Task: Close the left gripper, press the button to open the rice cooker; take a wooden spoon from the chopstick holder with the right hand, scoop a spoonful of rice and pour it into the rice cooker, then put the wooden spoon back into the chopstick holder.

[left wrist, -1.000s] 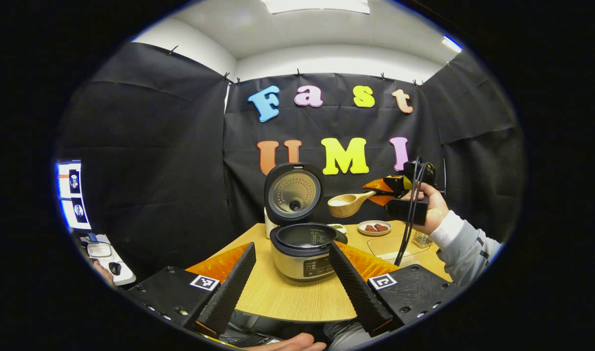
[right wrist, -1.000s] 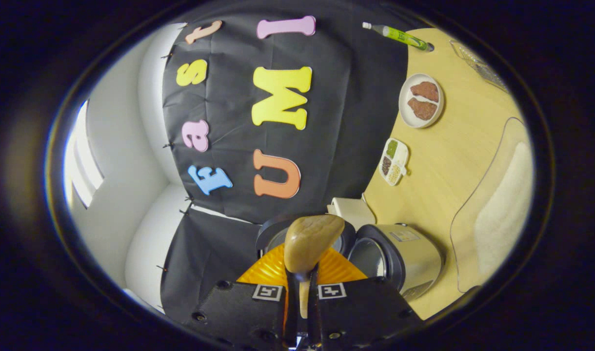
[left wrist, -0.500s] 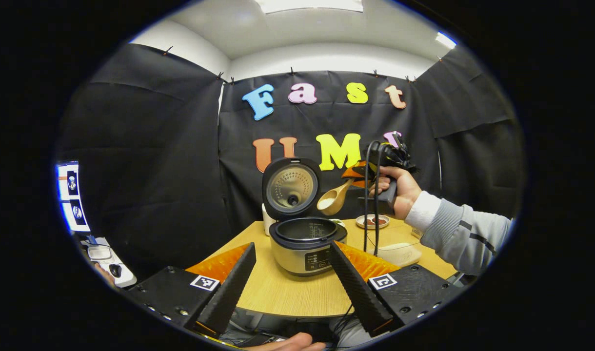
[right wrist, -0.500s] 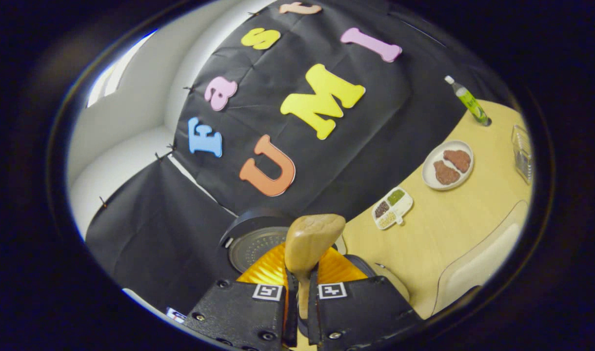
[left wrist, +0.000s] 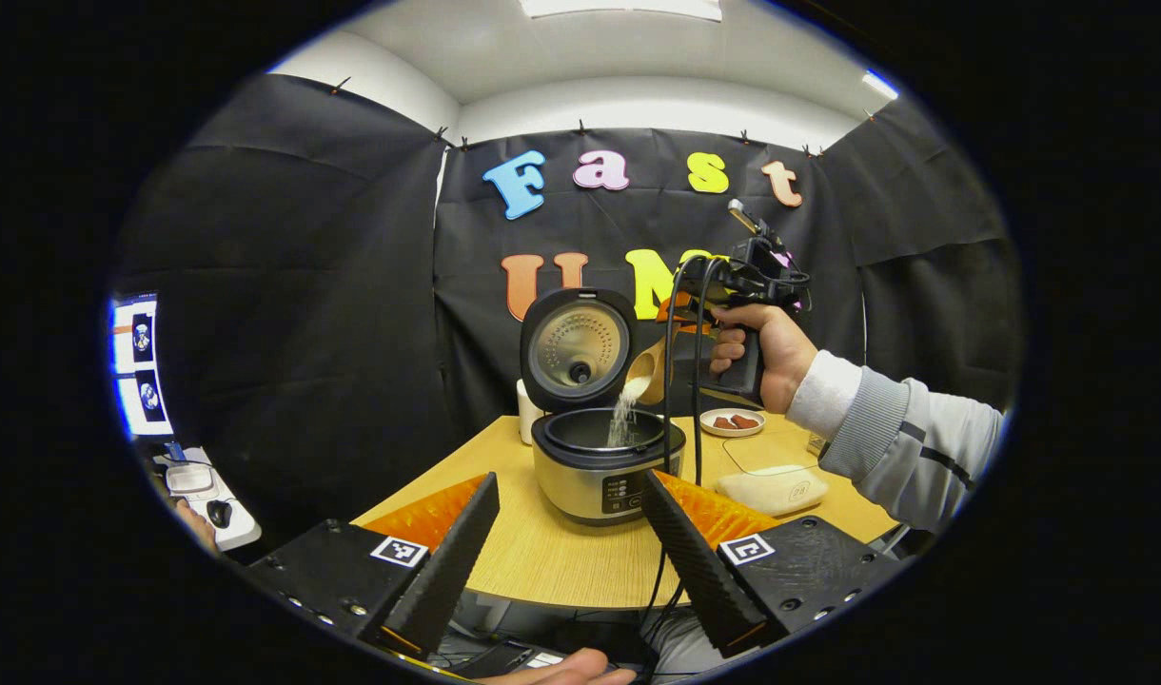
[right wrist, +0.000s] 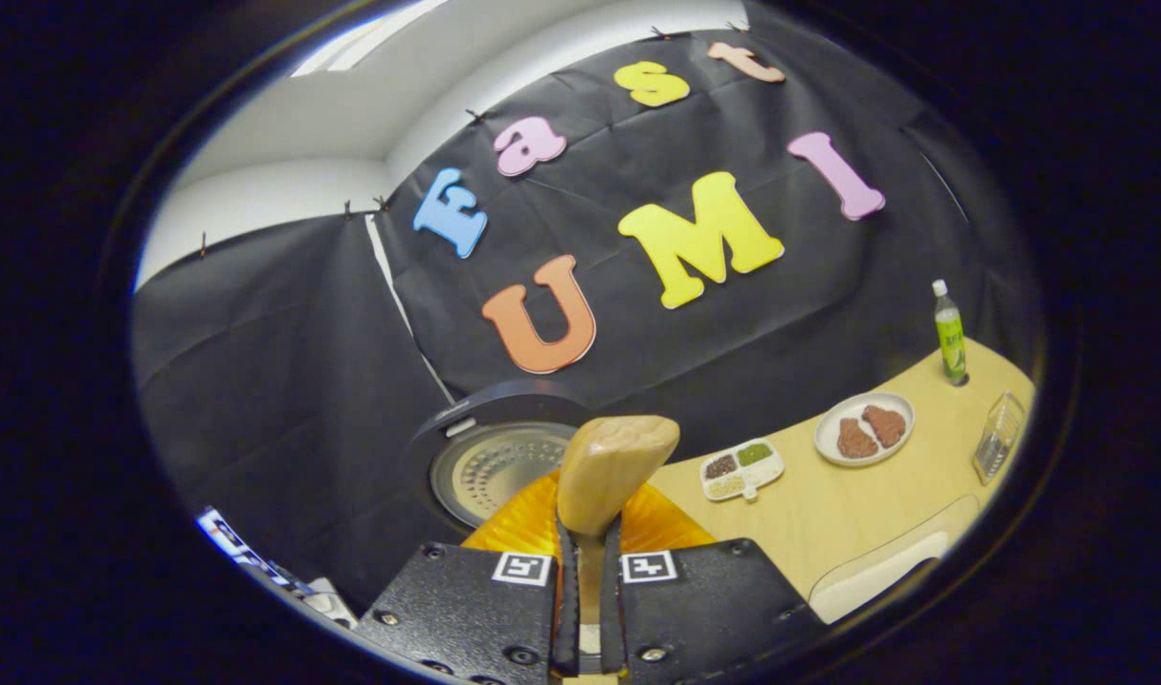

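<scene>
The rice cooker (left wrist: 607, 466) stands on the wooden table (left wrist: 561, 561) with its lid (left wrist: 579, 347) raised. Above the pot, the wooden spoon (left wrist: 645, 371) is tipped down and a stream of rice (left wrist: 623, 417) falls from it into the pot. A hand holds my right gripper (left wrist: 674, 319), which is shut on the spoon's handle. In the right gripper view the spoon (right wrist: 614, 466) sticks out between the fingers of my right gripper (right wrist: 585, 538), with the lid (right wrist: 490, 466) behind it. My left gripper (left wrist: 569, 479) hangs open in front of the cooker, holding nothing.
A plate of brown pieces (right wrist: 863, 428), a small divided dish (right wrist: 742, 466), a green bottle (right wrist: 949, 333) and a clear holder (right wrist: 994, 447) stand on the table's right side. A white tray (left wrist: 771, 487) lies right of the cooker. Cables (left wrist: 680, 381) hang from the right gripper.
The right gripper has risen and rolled over the cooker, tipping the spoon; rice now pours into the pot. The left gripper has stayed open, nearly still.
</scene>
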